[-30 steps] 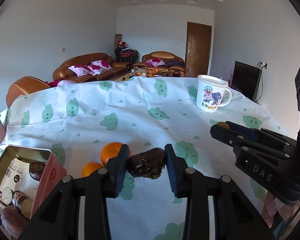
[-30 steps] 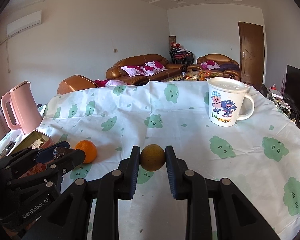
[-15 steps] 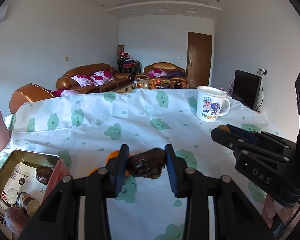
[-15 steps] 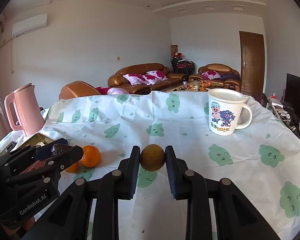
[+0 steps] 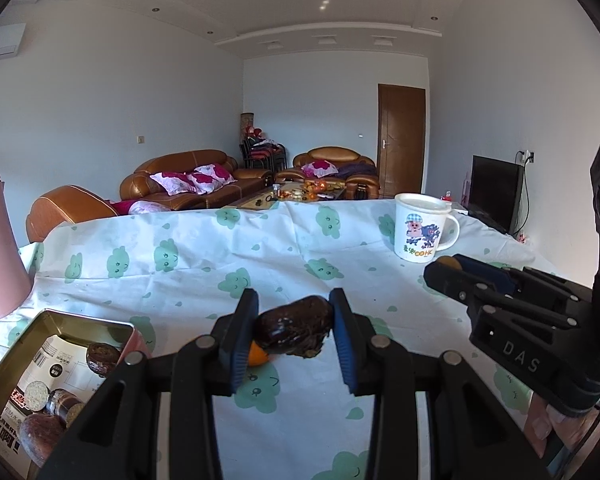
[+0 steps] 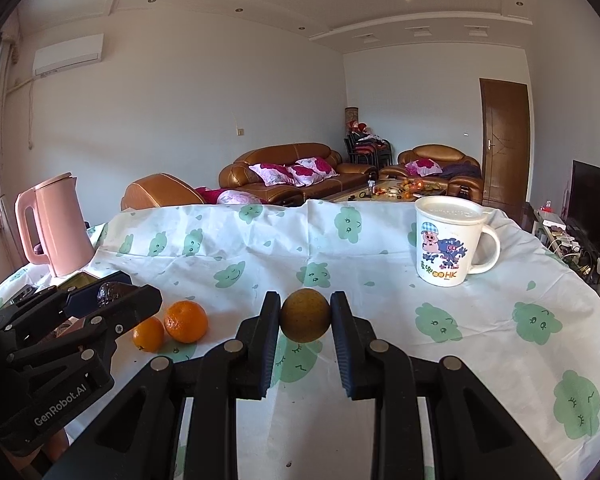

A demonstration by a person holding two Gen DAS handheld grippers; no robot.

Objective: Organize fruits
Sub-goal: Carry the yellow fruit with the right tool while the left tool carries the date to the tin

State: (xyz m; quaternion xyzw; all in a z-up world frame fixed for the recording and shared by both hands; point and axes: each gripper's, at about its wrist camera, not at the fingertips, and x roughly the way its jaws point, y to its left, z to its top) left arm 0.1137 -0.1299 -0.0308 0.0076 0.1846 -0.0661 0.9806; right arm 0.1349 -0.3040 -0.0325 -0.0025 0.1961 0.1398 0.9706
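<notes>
My left gripper (image 5: 294, 332) is shut on a dark brown wrinkled fruit (image 5: 294, 330) and holds it above the table. My right gripper (image 6: 305, 316) is shut on a round brownish-yellow fruit (image 6: 305, 315) and holds it above the cloth. Two oranges (image 6: 186, 322) (image 6: 148, 334) lie side by side on the tablecloth left of the right gripper; one orange (image 5: 257, 354) peeks out under the left gripper's finger. An open tin (image 5: 4, 364) with several dark fruits stands at the lower left. The left gripper (image 6: 112, 300) also shows in the right wrist view.
A white cartoon mug (image 6: 446, 242) with a lid stands at the back right of the table. A pink kettle (image 6: 54, 226) stands at the back left. The table has a white cloth with green prints (image 6: 480, 320). Sofas stand behind the table.
Both grippers have risen and tilted up, each still holding its fruit. The oranges have slipped lower in the left wrist view; a second orange now shows in the right wrist view.
</notes>
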